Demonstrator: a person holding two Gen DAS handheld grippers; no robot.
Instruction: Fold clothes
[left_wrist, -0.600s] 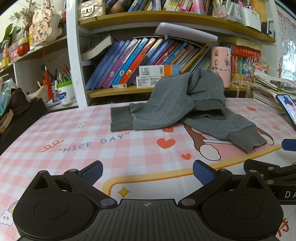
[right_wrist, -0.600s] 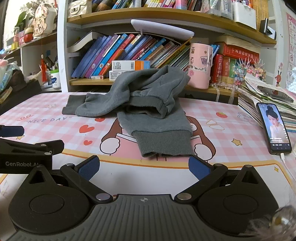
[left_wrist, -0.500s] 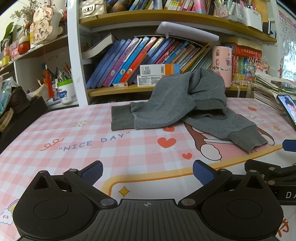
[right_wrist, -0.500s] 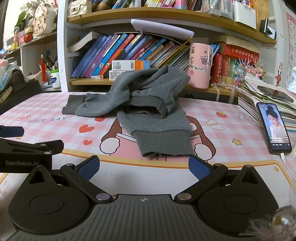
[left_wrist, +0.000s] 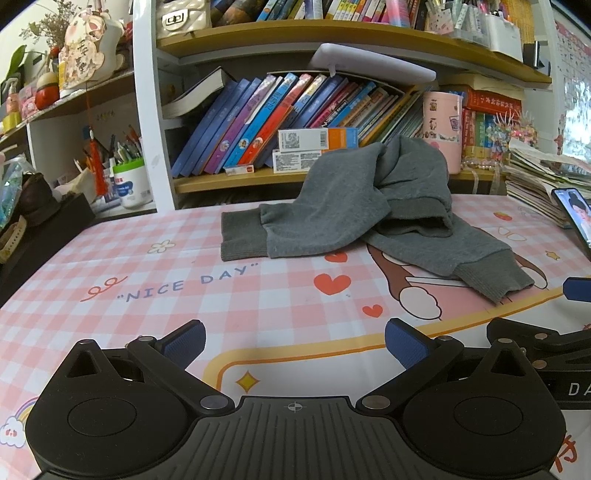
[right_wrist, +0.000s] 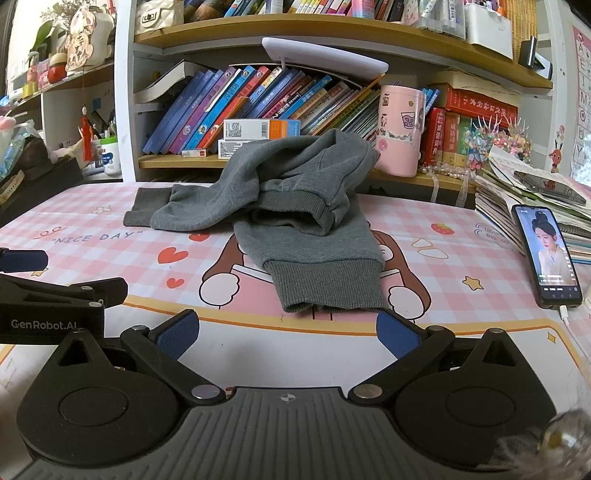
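The sweater (left_wrist: 354, 206) lies bunched, so its body and one sleeve fold under the heap and its front cannot be read. It covers part of the cartoon figure (right_wrist: 221, 284) printed on the desk cloth (left_wrist: 184, 295). In the left wrist view the phone (left_wrist: 576, 214) is cut by the right edge, and the right gripper (left_wrist: 546, 343) shows only in part. In the right wrist view a blurred, pale object (right_wrist: 561, 439) fills the lower right corner, too soft to identify. The book spines (right_wrist: 236, 107) are too small to read.
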